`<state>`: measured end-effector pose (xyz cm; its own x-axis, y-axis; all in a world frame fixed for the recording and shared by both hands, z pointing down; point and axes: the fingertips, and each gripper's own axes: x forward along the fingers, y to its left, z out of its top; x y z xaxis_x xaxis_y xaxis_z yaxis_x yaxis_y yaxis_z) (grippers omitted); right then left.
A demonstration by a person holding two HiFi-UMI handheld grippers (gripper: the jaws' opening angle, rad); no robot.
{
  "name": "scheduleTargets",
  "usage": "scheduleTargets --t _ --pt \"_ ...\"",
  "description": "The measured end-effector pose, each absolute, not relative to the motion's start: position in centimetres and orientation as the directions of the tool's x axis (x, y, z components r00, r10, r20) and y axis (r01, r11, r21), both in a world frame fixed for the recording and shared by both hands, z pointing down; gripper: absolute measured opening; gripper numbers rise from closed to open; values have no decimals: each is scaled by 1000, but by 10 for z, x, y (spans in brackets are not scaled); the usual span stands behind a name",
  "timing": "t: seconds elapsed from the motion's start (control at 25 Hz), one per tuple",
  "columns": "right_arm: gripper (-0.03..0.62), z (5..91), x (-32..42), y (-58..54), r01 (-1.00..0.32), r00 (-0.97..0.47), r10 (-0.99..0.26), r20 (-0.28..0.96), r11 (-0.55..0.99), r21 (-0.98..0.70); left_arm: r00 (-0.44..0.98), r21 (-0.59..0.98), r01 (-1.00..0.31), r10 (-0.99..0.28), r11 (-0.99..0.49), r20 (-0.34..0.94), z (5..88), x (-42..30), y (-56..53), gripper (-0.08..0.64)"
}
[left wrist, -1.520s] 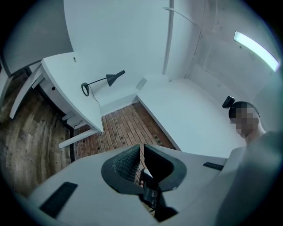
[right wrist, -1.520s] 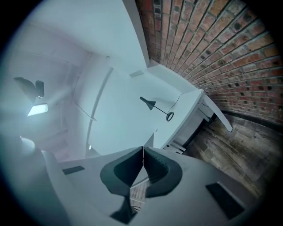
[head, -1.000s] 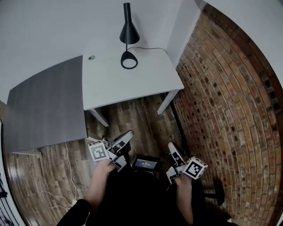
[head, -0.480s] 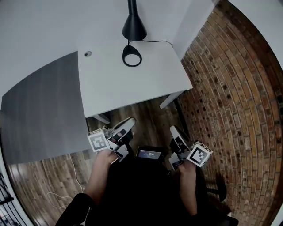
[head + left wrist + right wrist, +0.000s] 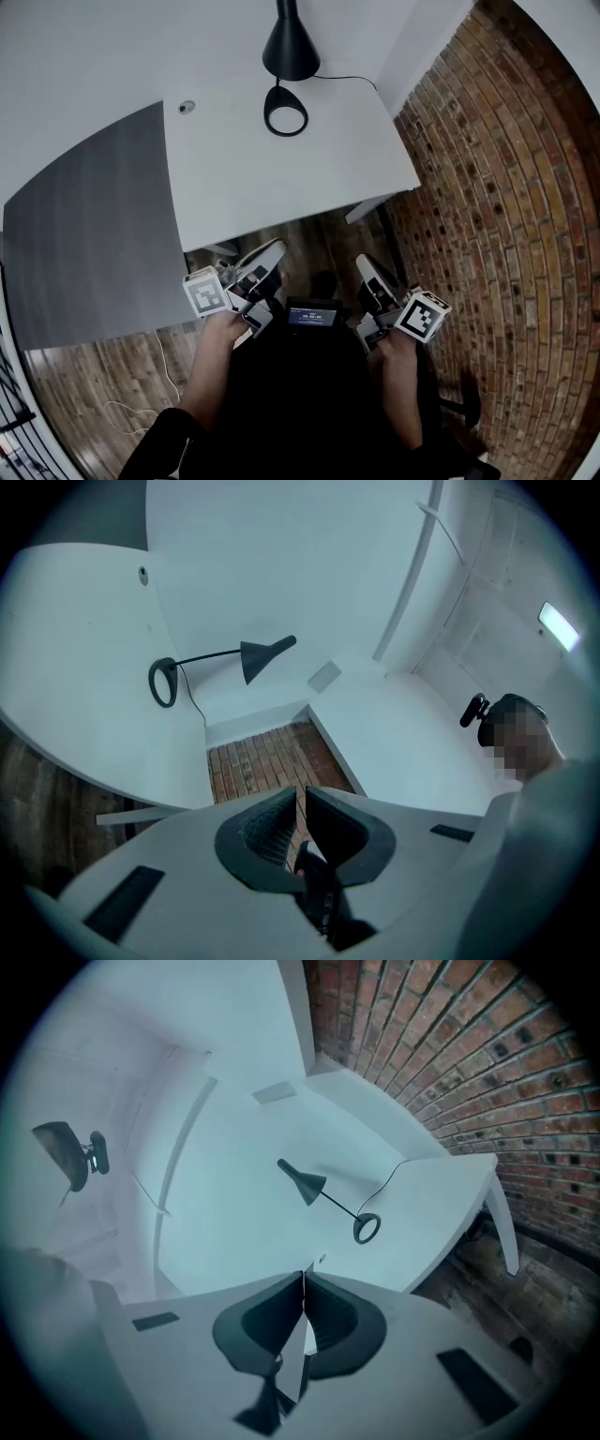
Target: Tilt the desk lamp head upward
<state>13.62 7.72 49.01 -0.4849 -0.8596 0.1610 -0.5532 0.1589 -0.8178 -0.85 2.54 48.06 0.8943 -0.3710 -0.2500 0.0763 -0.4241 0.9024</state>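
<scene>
Lamp head (image 5: pixel 291 47): black cone, at the far edge of the white desk (image 5: pixel 281 187), mouth facing down over the base.
Lamp base (image 5: pixel 286 111): open black ring flat on the desk; thin stem rises from it, with a cord (image 5: pixel 349 81) trailing toward the wall corner.
Handling, our judgement: stiff, smooth painted metal, likely slippery under the pads. The whole lamp looks light, so a push on the head may slide or tip it.
Where to grip, our judgement: across the narrow upper part of the cone, where the jaws can span it; brace the ring base with the other gripper.
Left gripper (image 5: pixel 270 251): jaws nearly together, a thin slit between them, nothing in it.
Right gripper (image 5: pixel 366 269): jaws pressed together, empty.
Distance: both grippers sit at the desk's near edge, well apart from the lamp.
Surroundings: grey table (image 5: pixel 94 234) to the left, brick wall (image 5: pixel 497 187) to the right.
</scene>
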Motion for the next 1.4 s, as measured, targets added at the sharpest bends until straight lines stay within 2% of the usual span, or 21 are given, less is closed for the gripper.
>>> scheduleTargets --t 1.0,1.4 --pt "12 487 221 -88 -381 -744 -667 50 362 -851 821 867 -176 -556 -466 -132 465 90 -89 41" --pt "12 488 210 -119 -343 -785 -619 30 393 -853 815 852 -240 -574 -465 -84 472 87 -112 41"
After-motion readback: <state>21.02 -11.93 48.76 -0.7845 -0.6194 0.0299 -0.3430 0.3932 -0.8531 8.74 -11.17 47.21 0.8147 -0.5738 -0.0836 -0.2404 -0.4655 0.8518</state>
